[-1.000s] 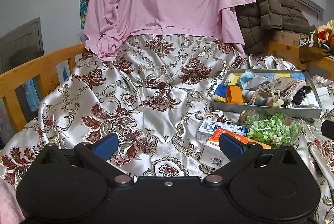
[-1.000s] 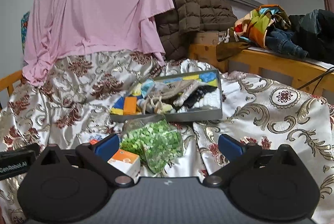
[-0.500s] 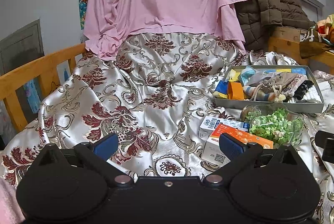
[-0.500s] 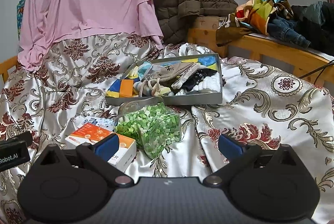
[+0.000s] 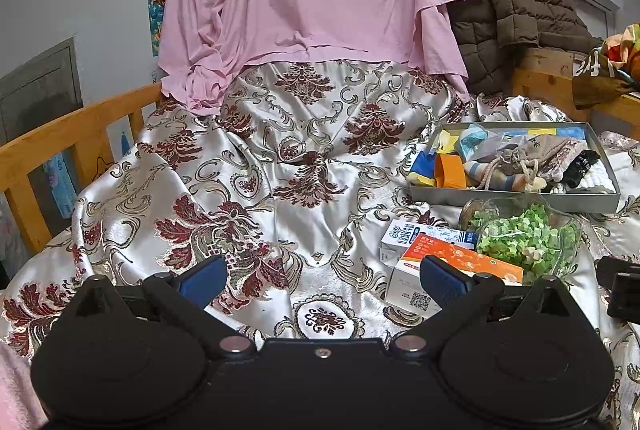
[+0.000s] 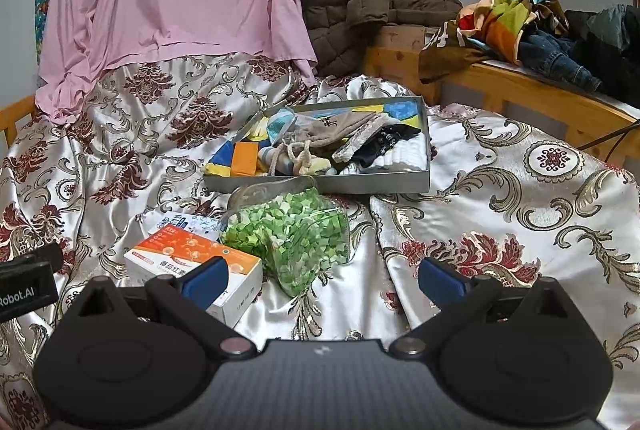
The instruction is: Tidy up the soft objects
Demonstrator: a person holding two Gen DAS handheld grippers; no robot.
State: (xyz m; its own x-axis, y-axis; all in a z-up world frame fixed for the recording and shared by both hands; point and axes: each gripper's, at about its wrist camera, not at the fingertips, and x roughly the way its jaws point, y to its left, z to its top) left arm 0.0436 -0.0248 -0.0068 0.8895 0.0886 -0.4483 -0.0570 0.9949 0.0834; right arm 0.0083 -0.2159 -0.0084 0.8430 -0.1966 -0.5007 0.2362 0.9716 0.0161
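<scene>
Soft objects (image 6: 340, 141) are seen piled in the grey tray (image 6: 320, 185) on the bedspread; both grippers (image 5: 320, 280) (image 6: 320, 280) are held empty, jaws apart; sorting stage cannot be settled.

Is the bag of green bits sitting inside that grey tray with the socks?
No, the bag of green bits lies on the patterned bedspread in front of the grey tray, outside it.

Both views are evenly lit by soft, diffuse room light, with only faint shadows in the folds. The satin bedspread (image 5: 280, 213) shows mild sheen. Focus is sharp at centre; fisheye bending curves the edges, and the corners darken to black.
</scene>
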